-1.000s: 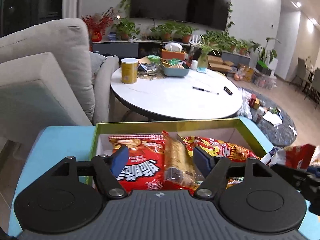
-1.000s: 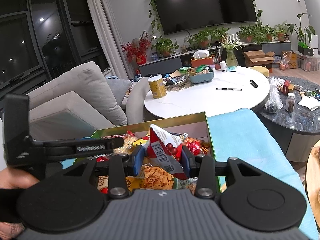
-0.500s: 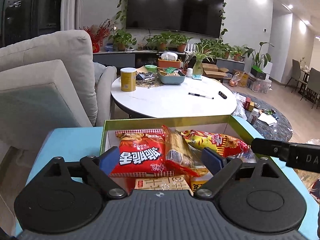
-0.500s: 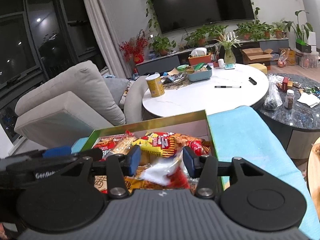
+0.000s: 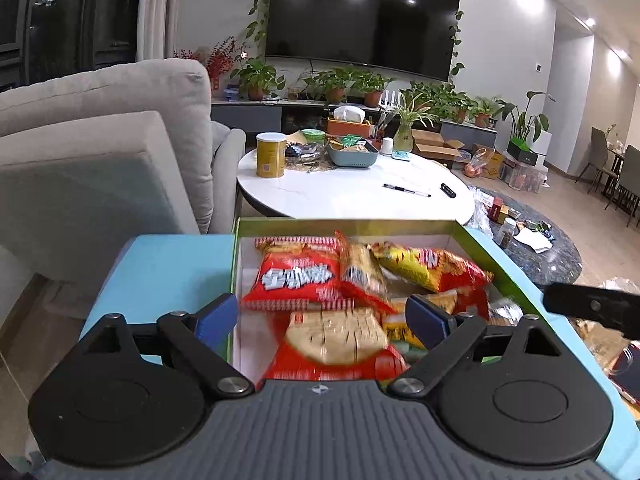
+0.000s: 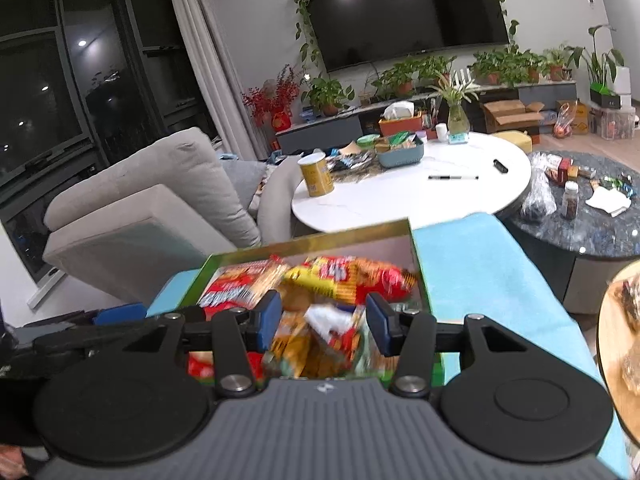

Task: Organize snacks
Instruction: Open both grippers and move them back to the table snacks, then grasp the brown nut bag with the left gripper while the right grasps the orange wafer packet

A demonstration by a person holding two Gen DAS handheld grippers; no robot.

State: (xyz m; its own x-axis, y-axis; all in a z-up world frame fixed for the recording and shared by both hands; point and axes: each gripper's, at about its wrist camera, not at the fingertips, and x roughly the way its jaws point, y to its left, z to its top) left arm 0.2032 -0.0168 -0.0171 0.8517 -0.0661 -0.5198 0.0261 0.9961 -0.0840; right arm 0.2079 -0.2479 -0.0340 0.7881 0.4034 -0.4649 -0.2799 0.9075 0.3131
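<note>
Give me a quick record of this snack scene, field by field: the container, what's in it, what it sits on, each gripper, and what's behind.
container: green-rimmed open cardboard box
contents: red snack bag with white lettering, yellow and red crinkly snack bag, cracker packet, others blurred
surface: light blue cloth-covered table
left gripper: fingers opening, nothing held, above the box
right gripper: fingers apart, holding nothing, above the box
background: round white table with yellow cylindrical can and black pen
</note>
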